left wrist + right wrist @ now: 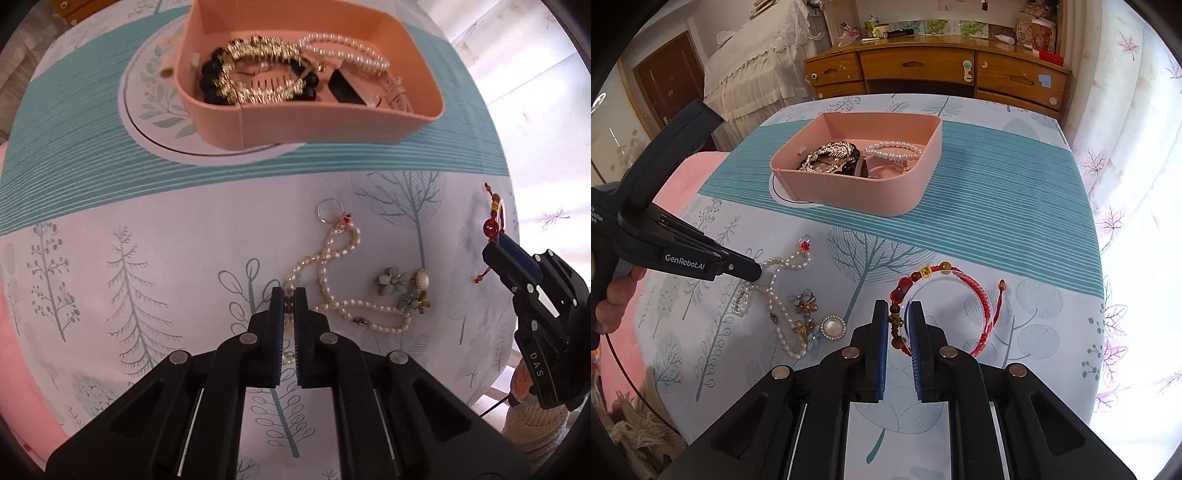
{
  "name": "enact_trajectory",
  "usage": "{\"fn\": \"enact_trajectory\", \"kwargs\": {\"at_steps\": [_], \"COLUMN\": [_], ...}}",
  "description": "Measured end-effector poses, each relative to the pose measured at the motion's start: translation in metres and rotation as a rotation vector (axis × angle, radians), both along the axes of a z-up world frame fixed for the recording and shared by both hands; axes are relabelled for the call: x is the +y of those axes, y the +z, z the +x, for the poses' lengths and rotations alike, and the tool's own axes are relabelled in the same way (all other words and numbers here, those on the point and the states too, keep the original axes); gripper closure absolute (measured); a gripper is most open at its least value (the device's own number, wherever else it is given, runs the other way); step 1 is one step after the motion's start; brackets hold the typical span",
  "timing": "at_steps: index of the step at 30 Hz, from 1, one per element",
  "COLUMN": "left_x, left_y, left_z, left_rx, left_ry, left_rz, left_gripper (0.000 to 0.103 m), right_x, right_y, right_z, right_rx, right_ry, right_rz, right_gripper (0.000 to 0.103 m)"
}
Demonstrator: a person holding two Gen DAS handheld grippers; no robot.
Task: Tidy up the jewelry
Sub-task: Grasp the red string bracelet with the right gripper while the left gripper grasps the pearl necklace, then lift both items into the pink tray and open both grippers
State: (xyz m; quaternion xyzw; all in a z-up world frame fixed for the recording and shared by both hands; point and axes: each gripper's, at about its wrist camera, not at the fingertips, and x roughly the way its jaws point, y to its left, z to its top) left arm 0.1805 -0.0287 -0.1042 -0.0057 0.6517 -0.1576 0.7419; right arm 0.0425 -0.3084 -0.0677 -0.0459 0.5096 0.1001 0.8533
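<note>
My left gripper (290, 293) points down at the table, shut on the long pearl necklace (325, 266), whose beads show between the pads. The rest of the strand lies looped on the tablecloth. My right gripper (898, 306) is shut on a red corded bead bracelet (979, 295), and the loop sticks out past the fingertips. In the left wrist view that gripper (496, 240) is at the right edge with the bracelet (491, 225) above it. The pink box (314, 125) (849, 192) sits farther back, holding a gold-and-black bracelet (255, 74) and a white pearl strand (343, 51).
Loose on the cloth lie a ring with a red flower (328, 210), flower earrings (393, 280) and a round pearl brooch (833, 326). The table's right edge (1097, 280) meets a curtain. A wooden dresser (923, 70) stands behind the table, and pink bedding (676, 184) lies to the left.
</note>
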Motion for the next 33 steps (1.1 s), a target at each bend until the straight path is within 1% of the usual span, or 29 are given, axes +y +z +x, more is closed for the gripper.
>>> {"fn": "enact_trajectory", "kwargs": {"at_steps": [5, 11, 14, 15, 17, 21, 26, 28, 30, 33], "left_x": [0.010, 0.031, 0.037, 0.039, 0.040, 0.042, 0.041, 0.040, 0.039, 0.035], "left_y": [0.050, 0.106, 0.135, 0.149, 0.169, 0.209, 0.262, 0.277, 0.288, 0.290], "left_z": [-0.016, -0.025, -0.015, -0.014, -0.015, -0.006, 0.002, 0.006, 0.013, 0.024], "left_rx": [-0.118, -0.224, -0.284, -0.303, -0.344, -0.415, -0.514, -0.553, -0.567, -0.570], "left_ry": [0.012, 0.022, 0.025, 0.028, 0.031, 0.042, 0.056, 0.063, 0.072, 0.075], "left_rz": [-0.037, -0.084, -0.107, -0.117, -0.129, -0.155, -0.179, -0.173, -0.180, -0.182], "left_gripper": [0.101, 0.101, 0.101, 0.101, 0.101, 0.101, 0.101, 0.101, 0.101, 0.101], "right_x": [0.000, 0.009, 0.012, 0.013, 0.018, 0.025, 0.037, 0.040, 0.043, 0.047], "right_y": [0.019, 0.057, 0.082, 0.088, 0.106, 0.132, 0.156, 0.161, 0.162, 0.158], "right_z": [-0.006, -0.013, -0.013, -0.013, -0.011, -0.006, 0.004, 0.011, 0.020, 0.036], "right_rx": [-0.039, -0.111, -0.143, -0.156, -0.189, -0.234, -0.266, -0.266, -0.262, -0.248], "right_ry": [-0.008, -0.007, -0.008, -0.009, -0.001, 0.010, 0.026, 0.026, 0.023, 0.018], "right_rz": [0.026, 0.057, 0.111, 0.117, 0.120, 0.123, 0.121, 0.126, 0.120, 0.118], "right_gripper": [0.092, 0.092, 0.092, 0.092, 0.092, 0.092, 0.092, 0.092, 0.092, 0.092]}}
